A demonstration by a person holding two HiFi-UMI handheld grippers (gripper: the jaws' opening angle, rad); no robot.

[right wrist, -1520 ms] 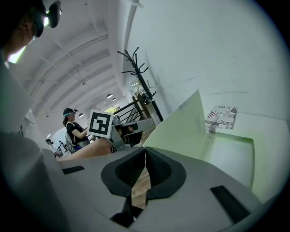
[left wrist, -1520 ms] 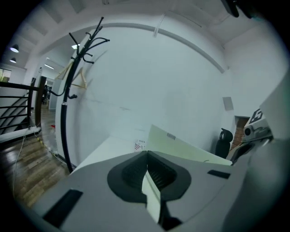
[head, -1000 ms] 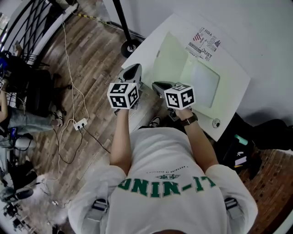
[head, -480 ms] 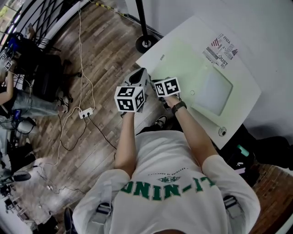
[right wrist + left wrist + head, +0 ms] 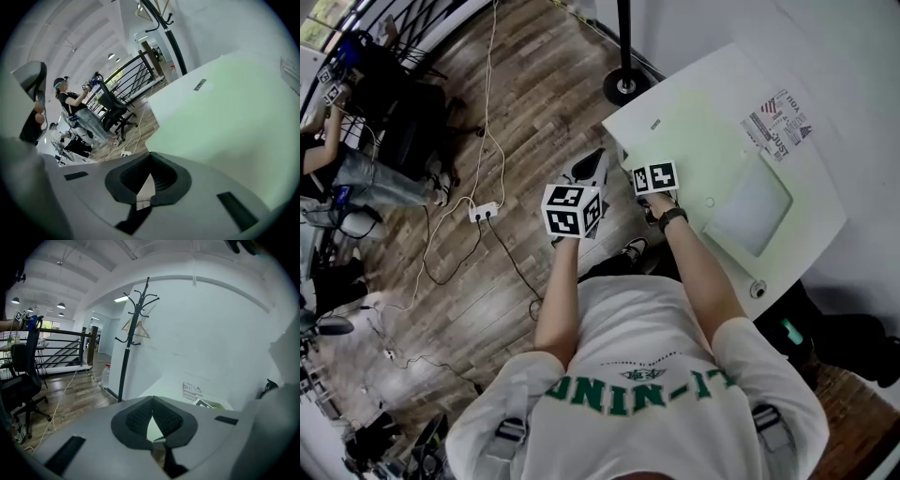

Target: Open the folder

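Observation:
A pale green folder (image 5: pixel 698 141) lies flat and closed on the white table (image 5: pixel 642 117); in the right gripper view the folder (image 5: pixel 234 108) fills the right side. My right gripper (image 5: pixel 633 167) hangs over the table's near left edge and points steeply down. Its jaws (image 5: pixel 150 154) are shut, with nothing seen between them. My left gripper (image 5: pixel 592 157) is just to its left, off the table's edge over the wooden floor. It is also shut (image 5: pixel 152 398) and empty, facing the table and the wall.
A printed sheet (image 5: pixel 781 120) lies at the table's far end and a small round fitting (image 5: pixel 757 290) near its front edge. A coat stand (image 5: pixel 133 329) has its base (image 5: pixel 625 84) beside the table. A power strip (image 5: pixel 485 211) with cables lies on the floor. A seated person (image 5: pixel 70 110) and an office chair (image 5: pixel 112 110) are at the left.
Both grippers have come down and moved toward the table's near left corner. The right one dropped from above the folder to the table's edge. The left one moved less.

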